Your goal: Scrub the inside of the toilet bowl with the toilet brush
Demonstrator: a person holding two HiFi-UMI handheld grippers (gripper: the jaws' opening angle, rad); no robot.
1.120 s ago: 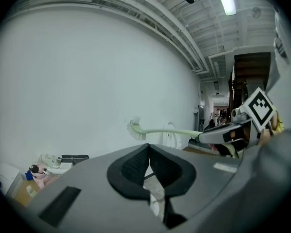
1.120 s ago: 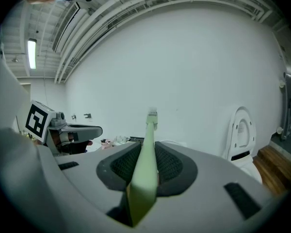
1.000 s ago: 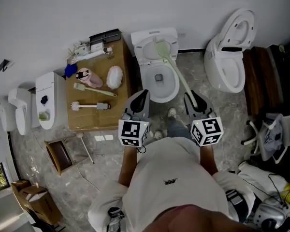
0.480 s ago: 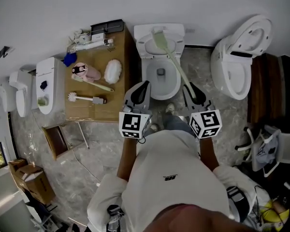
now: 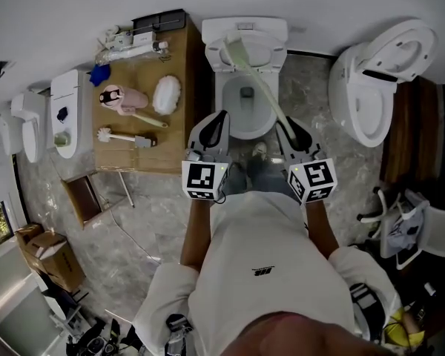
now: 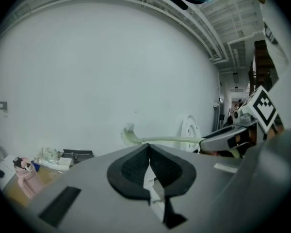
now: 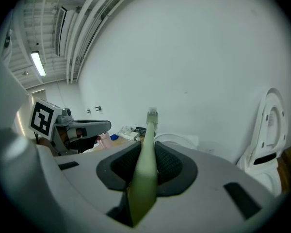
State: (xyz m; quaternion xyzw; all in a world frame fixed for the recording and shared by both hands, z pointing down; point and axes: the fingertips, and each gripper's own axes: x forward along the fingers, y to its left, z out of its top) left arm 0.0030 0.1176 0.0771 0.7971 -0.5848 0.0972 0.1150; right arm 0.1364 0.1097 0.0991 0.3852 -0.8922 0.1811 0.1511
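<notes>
Head view shows the right gripper (image 5: 289,133) pinching the handle of the pale green toilet brush (image 5: 261,89). The brush head is raised over the back of the toilet bowl (image 5: 224,110). The left gripper (image 5: 213,128) has its jaws pressed together on nothing. A good scrub probably needs the bristles lowered against the inner wall, with a firm grip.

No legible text or labels

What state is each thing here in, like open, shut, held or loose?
Toilet brush: held by its handle, head raised in the air.
Right gripper: shut on the toilet brush.
Left gripper: shut, empty.
Middle toilet: open.
Right toilet: lid up.
Spare white brush: lying loose.
</notes>
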